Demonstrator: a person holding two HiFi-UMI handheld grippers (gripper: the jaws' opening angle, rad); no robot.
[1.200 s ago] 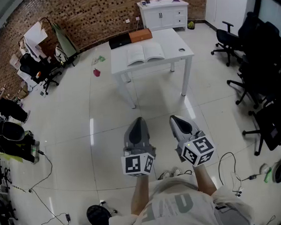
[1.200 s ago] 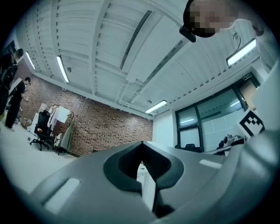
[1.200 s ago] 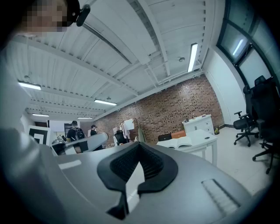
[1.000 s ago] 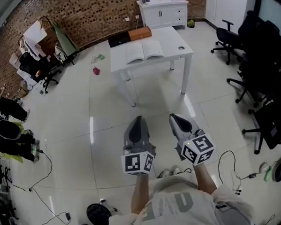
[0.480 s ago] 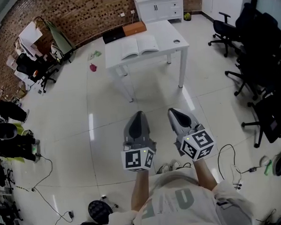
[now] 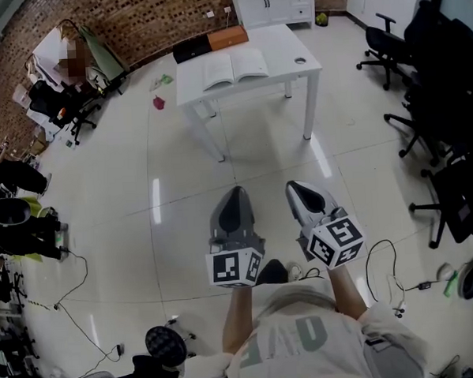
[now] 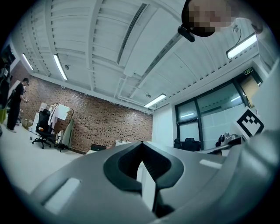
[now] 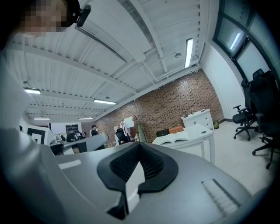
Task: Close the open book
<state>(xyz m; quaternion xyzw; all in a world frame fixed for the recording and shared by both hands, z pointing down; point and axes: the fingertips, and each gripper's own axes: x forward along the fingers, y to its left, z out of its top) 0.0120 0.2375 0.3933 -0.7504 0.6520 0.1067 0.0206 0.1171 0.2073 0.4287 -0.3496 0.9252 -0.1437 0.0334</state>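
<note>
The open book point(image 6: 236, 68) lies flat on the white table point(image 6: 292, 45) far ahead across the floor. Both grippers are held side by side over the tiled floor, well short of the table and pointing toward it. My left gripper point(image 6: 235, 191) is shut with nothing in it, its jaws meeting at the tip point(image 7: 141, 142). My right gripper point(image 6: 292, 186) is shut and empty too point(image 8: 139, 143). The right gripper view shows the book point(image 8: 177, 138) on the table point(image 8: 202, 131) in the distance.
A black box point(image 6: 190, 48) and an orange box point(image 6: 227, 38) sit at the table's far edge, a small ring point(image 6: 299, 61) near its right end. Office chairs point(image 6: 444, 71) line the right side. Chairs and clutter point(image 6: 50, 103) fill the left, and cables point(image 6: 68, 296) trail on the floor.
The table and book have slid a little up the head view. Both grippers stay shut and side by side. A dark shoe now shows under them.
</note>
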